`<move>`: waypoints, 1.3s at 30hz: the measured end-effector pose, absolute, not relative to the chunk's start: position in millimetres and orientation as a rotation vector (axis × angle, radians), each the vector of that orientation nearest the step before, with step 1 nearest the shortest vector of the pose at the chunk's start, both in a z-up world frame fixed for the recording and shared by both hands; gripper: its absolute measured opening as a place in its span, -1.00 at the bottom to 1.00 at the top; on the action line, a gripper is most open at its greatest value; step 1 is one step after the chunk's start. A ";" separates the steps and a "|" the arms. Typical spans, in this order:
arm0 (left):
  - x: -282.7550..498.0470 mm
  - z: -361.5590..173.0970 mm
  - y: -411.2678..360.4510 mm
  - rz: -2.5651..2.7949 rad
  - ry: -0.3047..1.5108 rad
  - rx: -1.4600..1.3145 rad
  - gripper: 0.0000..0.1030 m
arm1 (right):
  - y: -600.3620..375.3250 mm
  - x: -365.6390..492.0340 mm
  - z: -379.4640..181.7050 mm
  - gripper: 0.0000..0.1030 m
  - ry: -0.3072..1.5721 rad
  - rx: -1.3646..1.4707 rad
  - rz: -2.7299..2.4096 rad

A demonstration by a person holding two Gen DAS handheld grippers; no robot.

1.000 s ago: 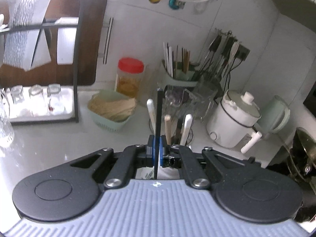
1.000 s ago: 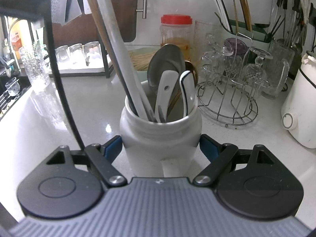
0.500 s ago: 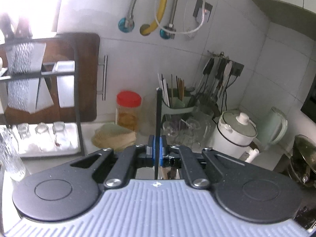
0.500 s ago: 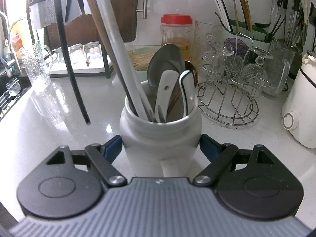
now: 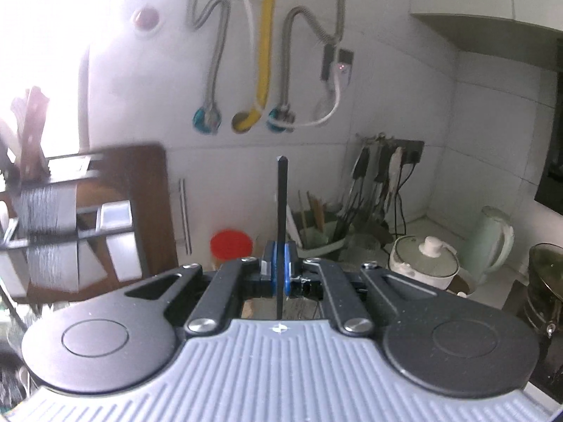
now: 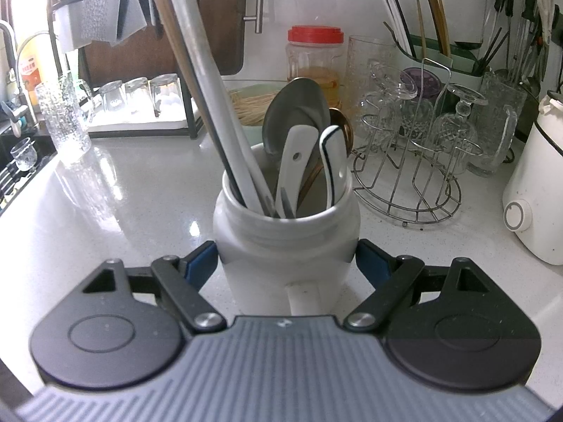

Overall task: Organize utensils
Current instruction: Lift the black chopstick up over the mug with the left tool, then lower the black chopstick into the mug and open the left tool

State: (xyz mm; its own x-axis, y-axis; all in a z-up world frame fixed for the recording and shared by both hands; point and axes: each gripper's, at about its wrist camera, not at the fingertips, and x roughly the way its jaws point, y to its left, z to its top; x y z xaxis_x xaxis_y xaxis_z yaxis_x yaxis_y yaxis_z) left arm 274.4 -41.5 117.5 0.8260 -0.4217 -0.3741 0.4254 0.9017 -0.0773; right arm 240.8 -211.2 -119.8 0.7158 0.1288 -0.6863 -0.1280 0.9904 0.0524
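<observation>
My left gripper (image 5: 280, 268) is shut on a thin black utensil handle (image 5: 281, 204), which stands upright between the blue pads, high above the counter and in front of the wall pipes. On the white counter, my right gripper (image 6: 286, 260) is shut on a white ceramic jar (image 6: 246, 242), one pad on each side of its belly. The jar holds a steel spoon (image 6: 293, 112), two white ceramic spoons (image 6: 293, 161), a long pale handle (image 6: 207, 88) and a wooden one. The black utensil's lower end is hidden behind the left gripper's body.
Behind the jar stand a red-lidded jar (image 6: 315, 56), a green chopstick holder (image 6: 454, 59) and a wire rack (image 6: 408, 176) of upturned glasses. A white cooker (image 6: 535, 204) is at the right. A dish rack (image 6: 140, 119) with glasses and a sink edge are at the left.
My left gripper has risen with the black utensil, so its view now shows the wall pipes. The black handle has gone out of the right wrist view. The right gripper and jar stayed put.
</observation>
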 end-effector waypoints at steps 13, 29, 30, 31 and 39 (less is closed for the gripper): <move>285.8 115.2 -82.6 -0.533 0.400 0.034 -0.91 | -211.9 240.0 -119.6 0.70 0.753 0.002 0.145; 305.9 31.9 -121.0 -0.524 0.627 0.074 -0.91 | -214.6 238.1 -122.3 0.70 0.727 0.000 0.170; 306.8 27.6 -121.5 -0.520 0.640 0.076 -0.91 | -214.4 237.4 -122.4 0.70 0.724 -0.002 0.170; 307.6 23.4 -122.0 -0.517 0.652 0.079 -0.91 | -214.5 237.4 -122.6 0.70 0.723 -0.001 0.171; 313.6 3.0 -124.0 -0.488 0.740 0.107 -0.91 | -214.4 236.4 -122.9 0.70 0.719 0.001 0.176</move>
State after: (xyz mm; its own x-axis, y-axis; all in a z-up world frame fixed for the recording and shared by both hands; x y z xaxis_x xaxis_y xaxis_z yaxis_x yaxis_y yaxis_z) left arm 313.6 -124.0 3.0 0.6326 -0.3888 -0.6698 0.4626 0.8833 -0.0758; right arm 236.4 -214.4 -122.9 0.7387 0.1604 -0.6547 -0.1596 0.9853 0.0613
